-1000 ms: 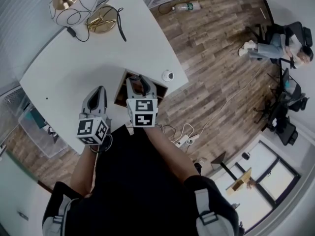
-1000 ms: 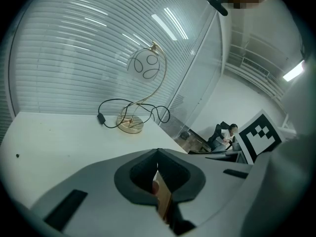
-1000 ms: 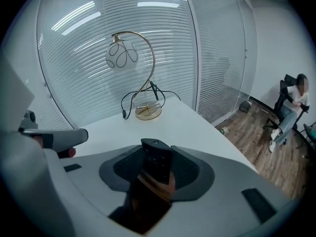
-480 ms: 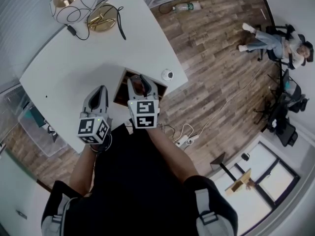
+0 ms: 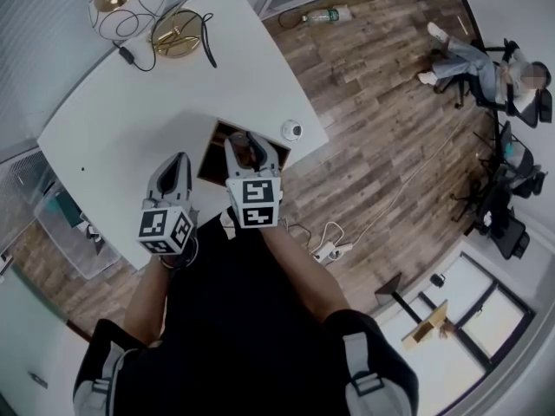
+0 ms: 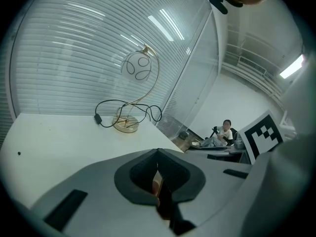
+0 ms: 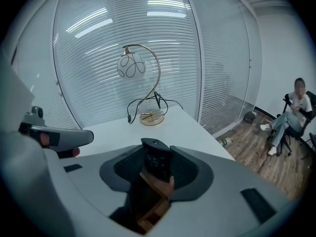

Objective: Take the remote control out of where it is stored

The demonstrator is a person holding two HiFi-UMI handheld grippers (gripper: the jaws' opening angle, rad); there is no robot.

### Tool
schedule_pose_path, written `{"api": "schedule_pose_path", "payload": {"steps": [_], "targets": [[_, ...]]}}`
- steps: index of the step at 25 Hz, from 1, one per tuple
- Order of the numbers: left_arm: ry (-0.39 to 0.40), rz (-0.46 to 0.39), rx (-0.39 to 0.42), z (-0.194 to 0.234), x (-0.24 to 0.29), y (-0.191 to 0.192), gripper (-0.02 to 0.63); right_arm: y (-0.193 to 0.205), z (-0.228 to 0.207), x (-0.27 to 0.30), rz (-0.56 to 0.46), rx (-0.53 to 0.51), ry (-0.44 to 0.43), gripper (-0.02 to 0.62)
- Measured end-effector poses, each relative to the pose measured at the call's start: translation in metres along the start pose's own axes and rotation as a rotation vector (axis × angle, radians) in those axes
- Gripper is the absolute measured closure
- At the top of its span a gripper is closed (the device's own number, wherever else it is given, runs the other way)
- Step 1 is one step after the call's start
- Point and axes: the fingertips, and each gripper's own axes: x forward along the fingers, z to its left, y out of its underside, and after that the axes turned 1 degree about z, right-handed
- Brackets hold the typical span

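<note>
the right gripper (image 5: 250,145) is clamped on the remote control (image 7: 157,165): both dark pads press against the sides of the black remote, which stands on end between them, its buttoned face toward the gripper's camera and its top poking just above the pads. the lower end of the remote points down into the open drawer (image 5: 213,152). whether that end is clear of the drawer's wooden inside, the views do not show. the drawer is pulled out of the near right edge of the white table (image 5: 130,120), and the right gripper hangs right over its opening.

the left gripper (image 5: 179,159) is just to the left of the right one, over the bare tabletop beside the drawer. its jaws are drawn together, leaving only a thin slit, with nothing between them.

just right of the drawer, near the table's right edge, sits a small round white object (image 5: 292,131). at the far end of the table stands a lamp (image 7: 131,65) with a curved gold stem, a wire-patterned globe shade and a round gold base. its black cord loops across the tabletop beside it. behind the lamp is a wall of glass with blinds.

off the table, on the wood floor, a plastic bottle (image 5: 328,13) lies far away by the glass wall, and a white power strip (image 5: 327,250) with cables lies near the person's legs. a seated person (image 5: 486,63) is on a chair at the far right of the room.
</note>
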Motion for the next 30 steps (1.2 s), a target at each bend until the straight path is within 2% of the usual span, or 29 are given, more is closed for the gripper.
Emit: {"api": "schedule_pose_path", "payload": {"steps": [11, 26, 27, 30], "targets": [[-0.007, -0.025, 0.028, -0.019, -0.019, 0.004, 0.598, -0.012, -0.002, -0.026, -0.086, -0.035, -0.014, 0.434], [0.003, -0.109, 0.077, -0.064, -0.062, 0.001, 0.598, -0.027, -0.003, -0.083, -0.192, -0.082, -0.027, 0.440], [0.004, -0.113, 0.082, -0.066, -0.064, 0.001, 0.598, -0.028, -0.005, -0.086, -0.201, -0.086, -0.019, 0.513], [0.004, -0.126, 0.092, -0.070, -0.071, 0.001, 0.598, -0.028, -0.003, -0.092, -0.210, -0.128, -0.021, 0.528]]}}
